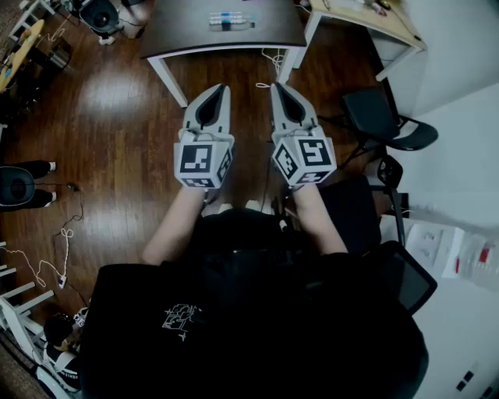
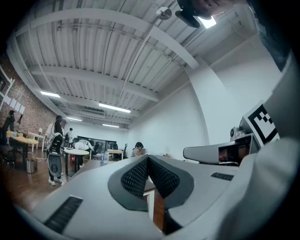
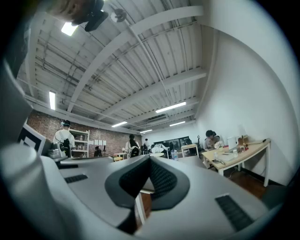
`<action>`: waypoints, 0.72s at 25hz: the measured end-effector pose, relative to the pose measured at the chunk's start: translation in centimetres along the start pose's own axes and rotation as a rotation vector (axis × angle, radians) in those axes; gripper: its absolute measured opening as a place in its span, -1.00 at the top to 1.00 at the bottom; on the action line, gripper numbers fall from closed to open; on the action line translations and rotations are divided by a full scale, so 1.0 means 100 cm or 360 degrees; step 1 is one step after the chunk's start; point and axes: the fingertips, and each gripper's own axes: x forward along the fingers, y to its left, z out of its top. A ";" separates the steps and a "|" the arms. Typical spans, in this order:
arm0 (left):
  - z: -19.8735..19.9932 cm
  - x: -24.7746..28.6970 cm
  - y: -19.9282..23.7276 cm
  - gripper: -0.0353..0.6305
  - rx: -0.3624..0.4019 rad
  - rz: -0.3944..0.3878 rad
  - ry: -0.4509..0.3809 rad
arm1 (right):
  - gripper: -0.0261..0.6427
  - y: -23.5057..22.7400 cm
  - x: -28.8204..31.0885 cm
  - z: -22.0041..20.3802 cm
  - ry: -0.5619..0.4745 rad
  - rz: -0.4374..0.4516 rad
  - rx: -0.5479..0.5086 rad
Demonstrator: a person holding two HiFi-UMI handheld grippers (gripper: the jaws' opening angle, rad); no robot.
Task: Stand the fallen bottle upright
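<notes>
A clear bottle [image 1: 228,19] with a blue label lies on its side on the dark table [image 1: 179,31] at the top of the head view. My left gripper [image 1: 222,88] and right gripper [image 1: 277,86] are held side by side in front of the person, short of the table's near edge and pointing level at it. Both are shut with nothing between the jaws. In the left gripper view the pads meet at the tip [image 2: 148,158], and a small bottle-like shape [image 2: 104,157] shows far off. The right gripper view shows the same, tips [image 3: 150,159] together.
The table stands on white legs [image 1: 168,78] over a dark wood floor. A black office chair [image 1: 386,121] is at the right, and a light wooden desk [image 1: 374,19] at the far right. Cables [image 1: 47,265] trail on the floor at the left. People sit and stand in the background.
</notes>
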 end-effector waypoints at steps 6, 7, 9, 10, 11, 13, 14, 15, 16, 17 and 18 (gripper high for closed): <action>-0.008 0.007 -0.006 0.90 -0.0001 0.0023 0.0004 | 0.89 -0.006 0.003 -0.003 0.0004 0.0025 -0.0002; -0.010 0.008 -0.006 0.90 0.0000 0.0027 0.0005 | 0.89 -0.007 0.004 -0.004 0.0011 0.0031 -0.0001; -0.011 0.012 -0.006 0.90 -0.0006 0.0032 0.0003 | 0.89 -0.011 0.007 -0.007 0.0024 0.0038 0.0002; -0.012 0.014 -0.006 0.90 -0.0014 0.0034 0.0005 | 0.89 -0.012 0.009 -0.009 0.0028 0.0039 0.0002; -0.013 0.015 -0.004 0.89 -0.0020 0.0036 0.0009 | 0.89 -0.013 0.011 -0.010 0.0031 0.0039 0.0001; -0.017 0.020 0.000 0.90 -0.0024 0.0036 0.0025 | 0.89 -0.015 0.018 -0.012 0.0042 0.0038 -0.0005; -0.020 0.024 0.003 0.90 -0.0021 0.0034 0.0036 | 0.89 -0.017 0.022 -0.014 0.0048 0.0035 -0.0009; -0.023 0.028 0.006 0.90 -0.0017 0.0030 0.0041 | 0.89 -0.019 0.028 -0.015 0.0054 0.0031 -0.0010; -0.025 0.034 0.008 0.90 -0.0013 0.0023 0.0042 | 0.89 -0.022 0.033 -0.017 0.0058 0.0026 -0.0009; -0.027 0.040 0.011 0.89 -0.0013 0.0015 0.0044 | 0.89 -0.026 0.039 -0.019 0.0061 0.0021 -0.0004; -0.030 0.047 0.015 0.90 -0.0017 0.0004 0.0048 | 0.89 -0.030 0.047 -0.022 0.0063 0.0015 0.0003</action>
